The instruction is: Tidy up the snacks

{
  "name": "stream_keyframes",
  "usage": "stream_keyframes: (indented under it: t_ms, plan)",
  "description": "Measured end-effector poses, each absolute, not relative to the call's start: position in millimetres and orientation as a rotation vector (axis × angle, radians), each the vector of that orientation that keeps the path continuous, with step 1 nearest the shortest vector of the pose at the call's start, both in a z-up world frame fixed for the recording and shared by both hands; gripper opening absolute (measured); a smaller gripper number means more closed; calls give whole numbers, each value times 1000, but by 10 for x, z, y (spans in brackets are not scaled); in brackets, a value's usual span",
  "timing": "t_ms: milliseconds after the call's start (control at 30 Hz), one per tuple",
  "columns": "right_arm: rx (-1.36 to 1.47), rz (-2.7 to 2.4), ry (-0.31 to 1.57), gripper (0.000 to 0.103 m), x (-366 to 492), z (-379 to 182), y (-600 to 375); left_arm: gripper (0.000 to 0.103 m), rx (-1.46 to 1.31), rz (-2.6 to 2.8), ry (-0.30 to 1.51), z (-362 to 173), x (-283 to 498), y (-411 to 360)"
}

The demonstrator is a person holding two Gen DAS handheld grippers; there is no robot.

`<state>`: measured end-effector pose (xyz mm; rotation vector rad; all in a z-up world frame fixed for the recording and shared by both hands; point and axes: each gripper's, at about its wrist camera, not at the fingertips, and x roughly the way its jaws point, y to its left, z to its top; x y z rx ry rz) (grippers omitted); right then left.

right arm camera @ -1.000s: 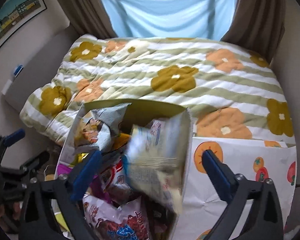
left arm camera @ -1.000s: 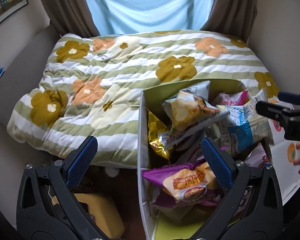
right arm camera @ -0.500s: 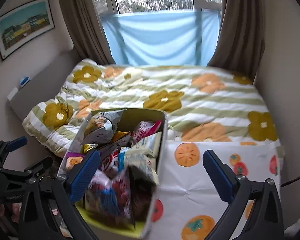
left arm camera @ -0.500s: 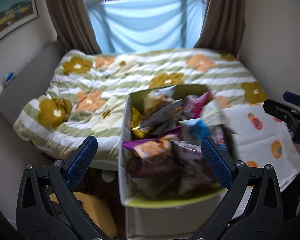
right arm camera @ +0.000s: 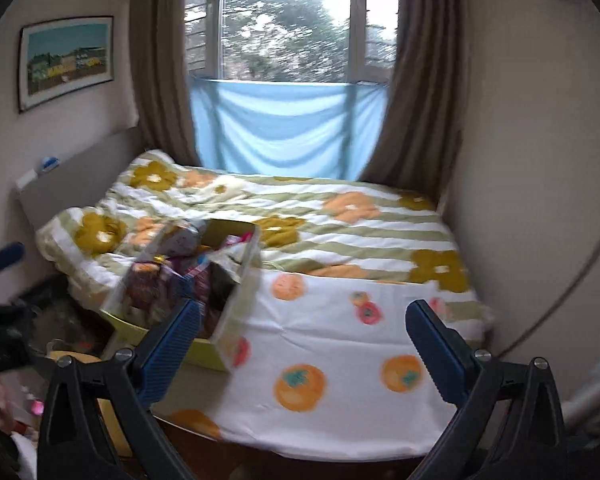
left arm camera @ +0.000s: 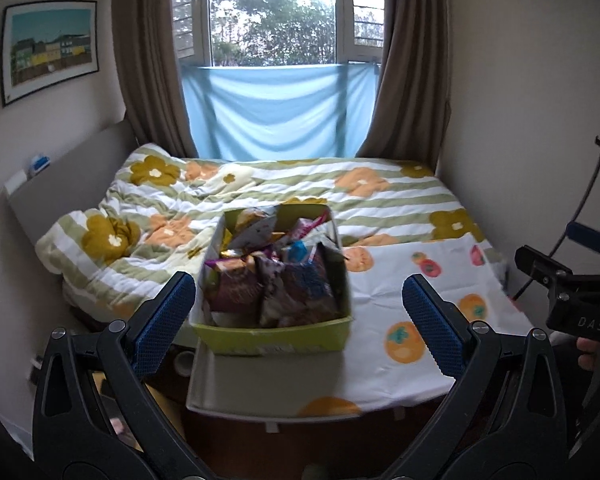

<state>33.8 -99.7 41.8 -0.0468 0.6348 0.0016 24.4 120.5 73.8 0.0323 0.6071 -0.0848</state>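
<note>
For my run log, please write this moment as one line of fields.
left gripper: open, empty | right gripper: open, empty | snack box: full, on bed near edge | phase: no contact

Bed [left arm camera: 380,208] with floral striped quilt fills room; far window [left arm camera: 276,12], brown curtains [left arm camera: 412,60], blue cloth [left arm camera: 276,112] below; framed picture [left arm camera: 50,50] left wall; daylight.

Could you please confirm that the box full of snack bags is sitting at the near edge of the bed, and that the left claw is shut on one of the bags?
Only the last part is wrong. In the left wrist view the left claw is open and holds nothing. The box of snack bags does sit at the near edge of the bed.
</note>
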Motion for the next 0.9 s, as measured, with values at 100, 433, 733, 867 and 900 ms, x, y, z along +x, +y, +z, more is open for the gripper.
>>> stream_keyframes:
  t_ms: [100, 433, 733, 867, 900]
  plan:
    - [-8, -6, 626, 102, 166, 410, -1047, 103, 32, -90, 613, 699, 59, 1159]
    - [8, -43, 607, 102, -81, 359, -1055, 103, 29, -91, 590, 701, -89, 1172]
    - [13, -70, 604, 102, -151, 332, -1018, 103, 38, -119, 582, 725, -85, 1131]
    - [19, -78, 603, 102, -156, 341, -1040, 103, 34, -126, 582, 720, -77, 1134]
    - [18, -81, 602, 102, -157, 344, -1044, 103, 37, -128, 581, 718, -72, 1128]
